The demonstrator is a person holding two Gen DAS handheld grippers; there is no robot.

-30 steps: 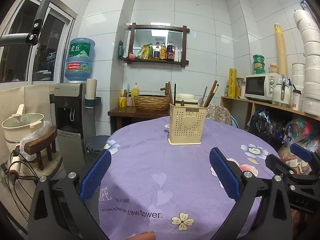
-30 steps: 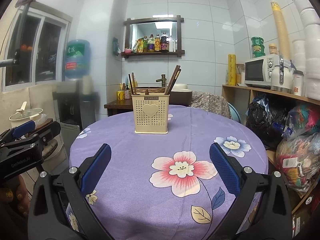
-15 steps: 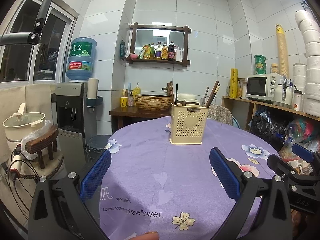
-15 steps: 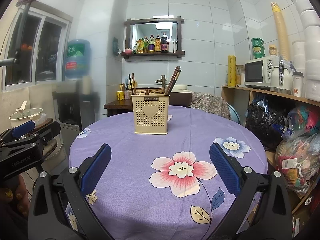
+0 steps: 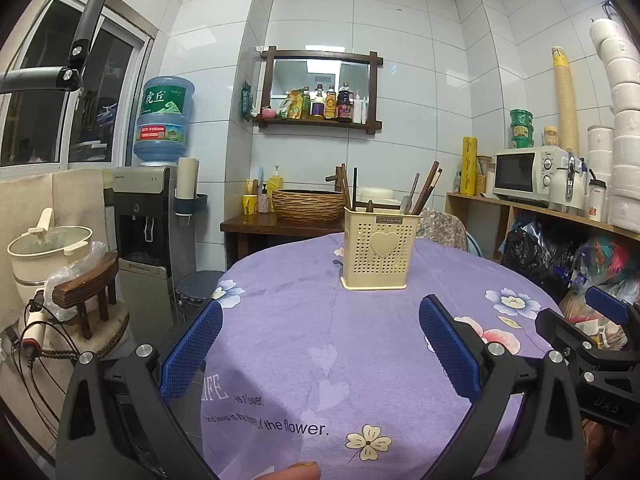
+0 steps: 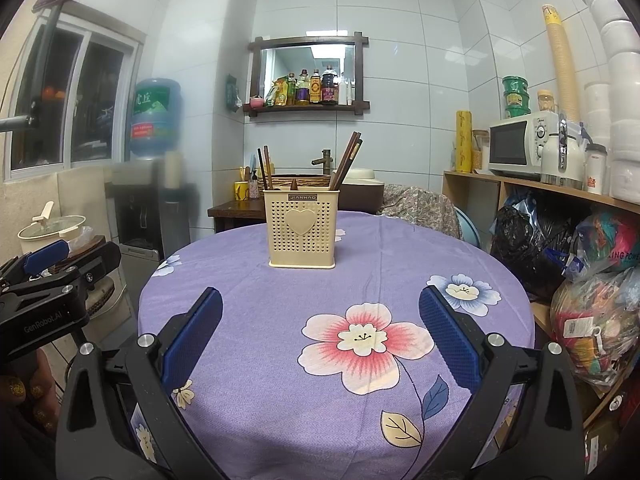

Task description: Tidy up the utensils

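Your cream utensil holder (image 6: pixel 302 232), labelled "JIANHAO", stands upright mid-table on the purple tablecloth (image 5: pixel 288 336) printed "of the flower". Chopsticks (image 6: pixel 347 158) in it lean right. Your left gripper (image 5: pixel 320 344) and right gripper (image 6: pixel 320 344) gape wide, empty, well short of the holder.

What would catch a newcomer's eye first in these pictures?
The cream utensil holder with a heart on its front, standing upright at the middle of the purple flowered tablecloth, utensils poking out. Then the left gripper and right gripper, both open and empty over the near edge.
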